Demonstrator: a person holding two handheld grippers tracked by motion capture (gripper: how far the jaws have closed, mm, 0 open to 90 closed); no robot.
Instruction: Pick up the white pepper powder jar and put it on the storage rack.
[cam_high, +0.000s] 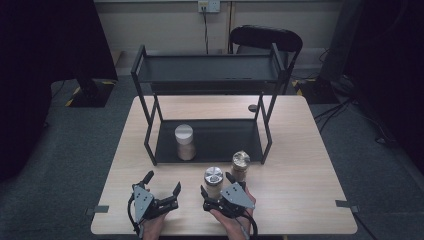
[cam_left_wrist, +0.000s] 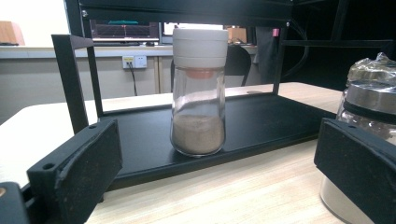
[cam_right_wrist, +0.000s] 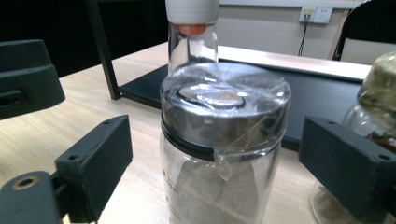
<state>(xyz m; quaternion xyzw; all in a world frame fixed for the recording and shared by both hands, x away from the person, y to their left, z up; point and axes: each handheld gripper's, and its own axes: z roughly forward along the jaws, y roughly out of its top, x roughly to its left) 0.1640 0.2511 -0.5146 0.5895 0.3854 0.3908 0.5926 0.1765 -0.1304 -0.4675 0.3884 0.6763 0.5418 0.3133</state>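
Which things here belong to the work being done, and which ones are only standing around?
In the work:
- right gripper, jaws around the jar but not touching
- steel-lidded jar
- black shelf rack
- white-lidded jar
- second steel-lidded jar

Just around:
- left gripper, open and empty
- chair
- wall socket

**Dim room, lit tabletop**

The high view is dark at its corners, with the tabletop (cam_high: 300, 165) evenly lit and shadows faint. Glare sits on the plastic-wrapped jar lid (cam_right_wrist: 224, 100) in the right gripper view; near jaws look soft.
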